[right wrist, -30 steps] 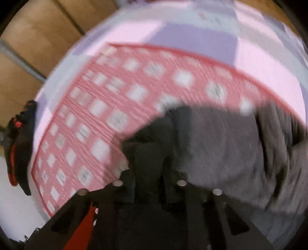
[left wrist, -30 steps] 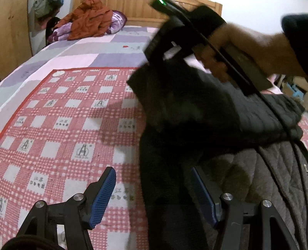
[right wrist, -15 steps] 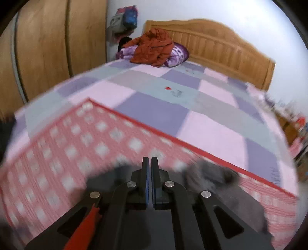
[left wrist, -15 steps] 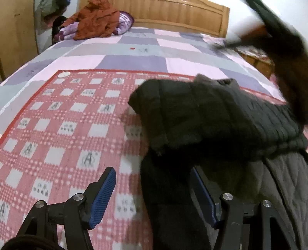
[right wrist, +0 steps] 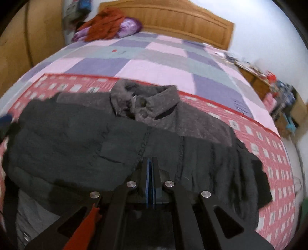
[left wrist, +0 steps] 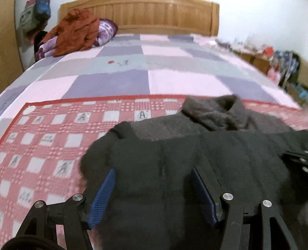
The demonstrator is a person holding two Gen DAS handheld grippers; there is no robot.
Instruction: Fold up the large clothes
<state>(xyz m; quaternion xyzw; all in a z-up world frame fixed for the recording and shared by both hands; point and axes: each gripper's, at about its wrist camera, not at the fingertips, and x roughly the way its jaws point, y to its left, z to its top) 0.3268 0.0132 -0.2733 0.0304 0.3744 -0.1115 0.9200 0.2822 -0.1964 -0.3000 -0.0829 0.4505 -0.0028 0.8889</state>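
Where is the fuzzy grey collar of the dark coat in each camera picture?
Left wrist view: the collar sits right of the middle, at the coat's far edge, beyond the open left gripper.
Right wrist view: the collar is near the middle, straight beyond the shut right gripper.
Shared landmark: the orange garment heaped by the wooden headboard, upper left in both.

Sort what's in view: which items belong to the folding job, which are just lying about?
Job:
- dark jacket, lying on the red checked blanket
- left gripper, open over it
- right gripper, shut, nothing between the pads

Lying about:
- orange garment by the headboard
- purple pillow
- clutter on the side furniture
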